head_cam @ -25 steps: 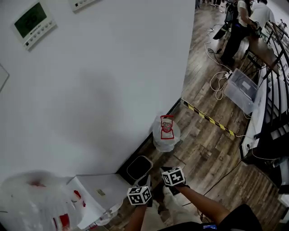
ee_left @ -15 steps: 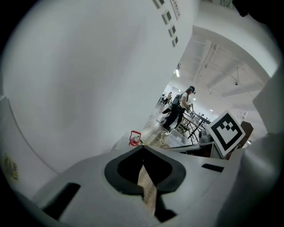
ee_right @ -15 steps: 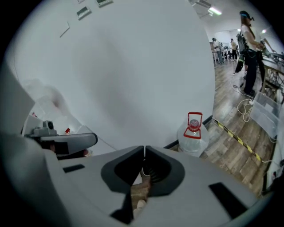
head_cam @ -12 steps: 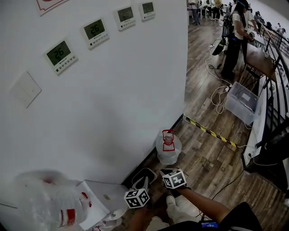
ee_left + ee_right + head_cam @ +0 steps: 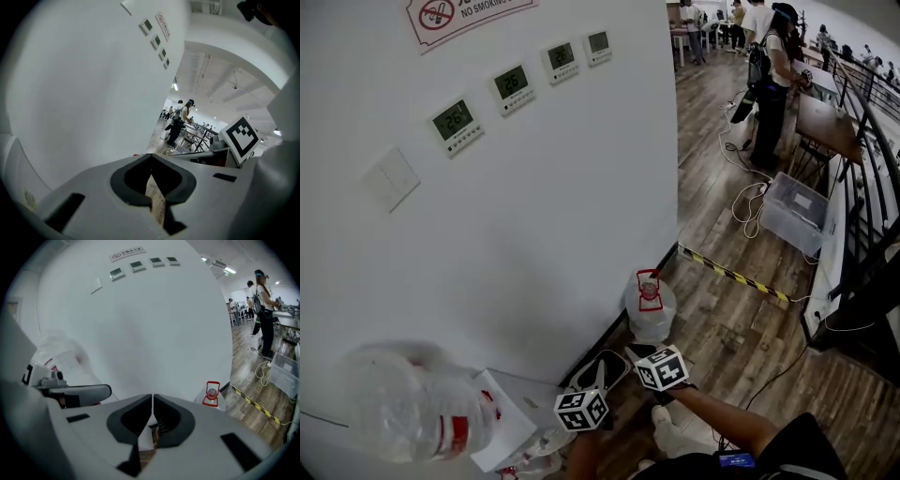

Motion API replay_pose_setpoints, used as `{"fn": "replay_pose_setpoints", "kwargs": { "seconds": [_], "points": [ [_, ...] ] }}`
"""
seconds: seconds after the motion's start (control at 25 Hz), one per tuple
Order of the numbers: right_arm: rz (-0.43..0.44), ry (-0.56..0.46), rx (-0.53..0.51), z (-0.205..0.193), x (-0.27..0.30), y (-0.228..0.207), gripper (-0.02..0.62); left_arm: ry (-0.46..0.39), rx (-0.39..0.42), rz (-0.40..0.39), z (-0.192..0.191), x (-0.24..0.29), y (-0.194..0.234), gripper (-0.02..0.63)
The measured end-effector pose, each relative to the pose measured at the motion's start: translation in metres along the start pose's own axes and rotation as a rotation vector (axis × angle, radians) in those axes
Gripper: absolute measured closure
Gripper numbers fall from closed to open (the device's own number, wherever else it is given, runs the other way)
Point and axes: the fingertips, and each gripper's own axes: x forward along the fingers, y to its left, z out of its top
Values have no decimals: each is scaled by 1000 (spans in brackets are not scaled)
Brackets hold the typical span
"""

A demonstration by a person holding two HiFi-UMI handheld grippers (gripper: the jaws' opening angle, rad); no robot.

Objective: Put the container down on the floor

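Observation:
The container is a clear water jug (image 5: 649, 309) with a red handle. It stands upright on the wooden floor against the white wall, and in the right gripper view the jug (image 5: 212, 395) is ahead and to the right of the jaws. Both grippers are low in the head view, near my body and short of the jug: the left marker cube (image 5: 581, 410) and the right marker cube (image 5: 662, 367). My left gripper (image 5: 151, 160) is shut with nothing in it. My right gripper (image 5: 153, 398) is shut too, its jaws meeting at the tips and holding nothing.
A second large jug (image 5: 412, 412) sits on a white dispenser (image 5: 502, 424) at lower left. A black-rimmed bin (image 5: 598, 368) lies by the wall below the grippers. Yellow-black tape (image 5: 731, 274), cables, a clear plastic box (image 5: 795, 211) and people are farther down the room.
The head view has tilted up, showing more wall with thermostats and a sign. The jug stays on the floor. Both grippers hold about the same place, still shut.

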Motion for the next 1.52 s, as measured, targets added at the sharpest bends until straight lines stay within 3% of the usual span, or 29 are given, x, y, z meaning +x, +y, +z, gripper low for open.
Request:
{"fn": "replay_pose_setpoints", "kwargs": {
  "seconds": [0.56,1.08,1.52],
  "points": [
    [8,-147,-99,-4,-95,97,559,-105,55,-3,-2,-129,-35,591],
    [-24,-299,-209,12,-170,170,561,-203,180,-49,8,-226,-77,591],
    [-19,-378,-257,24,-213,224,561,-296,193,-40,18,-286,-87,591]
  ]
}}
